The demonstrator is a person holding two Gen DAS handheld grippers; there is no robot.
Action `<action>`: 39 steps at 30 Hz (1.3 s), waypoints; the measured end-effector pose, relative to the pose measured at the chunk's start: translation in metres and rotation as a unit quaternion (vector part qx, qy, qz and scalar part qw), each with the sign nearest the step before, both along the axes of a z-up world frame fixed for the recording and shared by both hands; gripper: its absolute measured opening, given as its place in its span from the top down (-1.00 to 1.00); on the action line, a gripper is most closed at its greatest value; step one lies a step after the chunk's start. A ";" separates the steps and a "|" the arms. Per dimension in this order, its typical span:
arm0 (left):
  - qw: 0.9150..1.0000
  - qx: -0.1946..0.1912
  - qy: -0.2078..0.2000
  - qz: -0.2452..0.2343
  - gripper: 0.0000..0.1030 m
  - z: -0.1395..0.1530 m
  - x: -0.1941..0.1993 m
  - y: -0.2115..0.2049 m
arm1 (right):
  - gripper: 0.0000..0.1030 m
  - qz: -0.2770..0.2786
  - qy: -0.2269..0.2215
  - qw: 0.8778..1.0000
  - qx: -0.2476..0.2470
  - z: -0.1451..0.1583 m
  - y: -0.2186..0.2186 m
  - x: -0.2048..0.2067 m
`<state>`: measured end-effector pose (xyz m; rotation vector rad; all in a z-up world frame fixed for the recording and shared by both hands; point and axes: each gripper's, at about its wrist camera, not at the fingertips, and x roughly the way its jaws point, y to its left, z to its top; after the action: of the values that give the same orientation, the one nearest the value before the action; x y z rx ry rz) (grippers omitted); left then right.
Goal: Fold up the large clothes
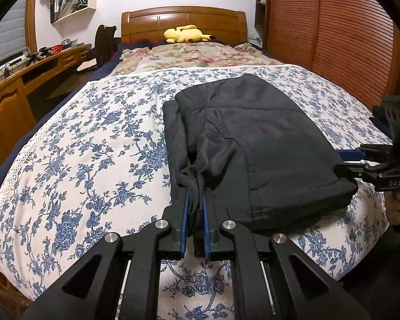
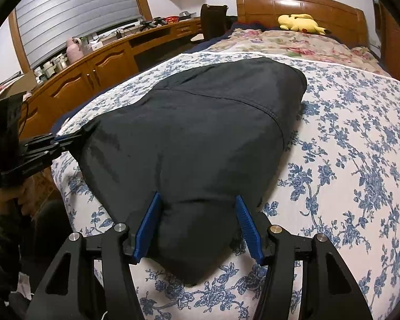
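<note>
A black garment (image 1: 253, 133) lies folded in several layers on the blue-flowered bedspread (image 1: 93, 146), close to the near edge of the bed. My left gripper (image 1: 196, 190) is shut on a bunched bit of cloth at the garment's near left corner. In the right wrist view it shows at the left (image 2: 80, 136), clamped on the cloth's edge. My right gripper (image 2: 198, 196) holds the thick folded near right corner of the garment (image 2: 200, 120), and the fabric bulges between its blue pads (image 2: 149, 224). The left wrist view shows the right gripper at the far right (image 1: 342, 162).
A yellow plush toy (image 1: 185, 34) lies by the wooden headboard (image 1: 184, 21), on a pink-flowered quilt (image 1: 189, 56). A long wooden desk with cabinets (image 2: 98, 66) runs along the left of the bed. A slatted wooden wardrobe (image 1: 333, 32) stands on the right.
</note>
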<state>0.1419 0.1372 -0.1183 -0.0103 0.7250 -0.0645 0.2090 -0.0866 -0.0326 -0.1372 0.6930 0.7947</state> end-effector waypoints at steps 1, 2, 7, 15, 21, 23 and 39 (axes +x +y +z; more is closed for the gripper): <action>1.000 0.000 0.001 0.000 0.80 0.000 0.000 0.000 | -0.15 0.002 0.000 1.000 0.002 0.000 0.000 -0.001; 1.000 0.000 0.001 0.001 0.80 -0.001 0.000 -0.001 | -0.16 0.003 -0.001 1.000 0.002 0.000 -0.001 -0.002; 1.000 0.001 0.005 0.009 0.80 0.001 0.000 -0.003 | -0.16 0.009 -0.003 1.000 0.007 0.000 -0.002 -0.002; 0.999 -0.005 0.009 0.030 0.41 0.010 -0.006 0.003 | -0.17 -0.005 -0.072 0.997 -0.026 0.028 0.001 0.022; 0.999 0.001 0.014 0.038 0.23 0.013 -0.010 0.009 | -0.20 -0.019 -0.070 0.997 -0.021 0.039 0.022 0.081; 0.999 0.004 0.019 0.043 0.21 0.010 -0.012 0.010 | -0.20 -0.024 -0.066 0.997 -0.020 0.039 0.032 0.102; 0.995 -0.005 0.081 0.057 -0.34 -0.032 -0.001 0.007 | -0.77 -0.042 -0.060 0.996 -0.056 -0.014 0.074 0.181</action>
<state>0.1406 0.1440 -0.1499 -0.0670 0.8850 0.0430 0.3900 -0.0123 -0.0470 -0.2547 0.6256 0.6622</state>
